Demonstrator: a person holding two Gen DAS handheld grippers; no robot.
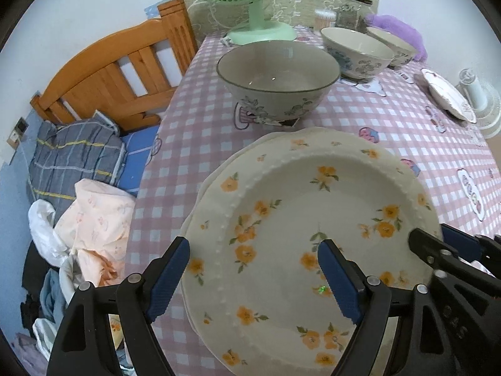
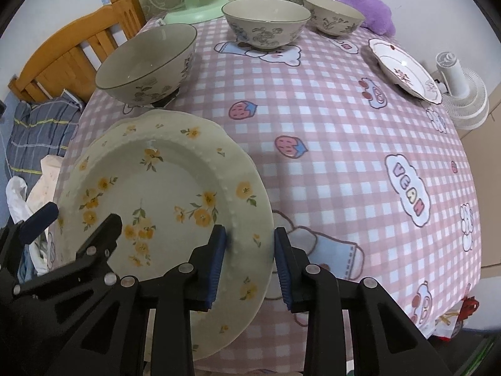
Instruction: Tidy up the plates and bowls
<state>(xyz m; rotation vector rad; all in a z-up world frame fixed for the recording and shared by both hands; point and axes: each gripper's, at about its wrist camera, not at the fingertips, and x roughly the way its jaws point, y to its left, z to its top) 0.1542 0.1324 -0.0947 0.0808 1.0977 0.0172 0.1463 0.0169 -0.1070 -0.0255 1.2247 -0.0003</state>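
A cream plate with orange flowers (image 1: 297, 206) (image 2: 162, 188) lies on a second plate (image 1: 200, 188) at the near left of the checked table (image 2: 328, 131). My right gripper (image 2: 250, 250) (image 1: 430, 232) is shut on the top plate's right rim, one pad inside the beaded edge and one outside. My left gripper (image 1: 253, 279) (image 2: 80, 216) stands open astride the left rim, its pads clear of the plate. Behind stand a large floral bowl (image 1: 278, 75) (image 2: 147, 65) and two smaller bowls (image 2: 266, 22) (image 2: 332, 12). A white plate with red print (image 2: 404, 69) lies far right.
A green fan (image 1: 260, 31), a jar (image 1: 347, 15) and a purple plush (image 2: 369, 9) line the back of the table. A small white fan (image 2: 463, 94) stands beyond the right edge. Left of the table are a wooden headboard (image 1: 125, 72) and piled bedding (image 1: 78, 156).
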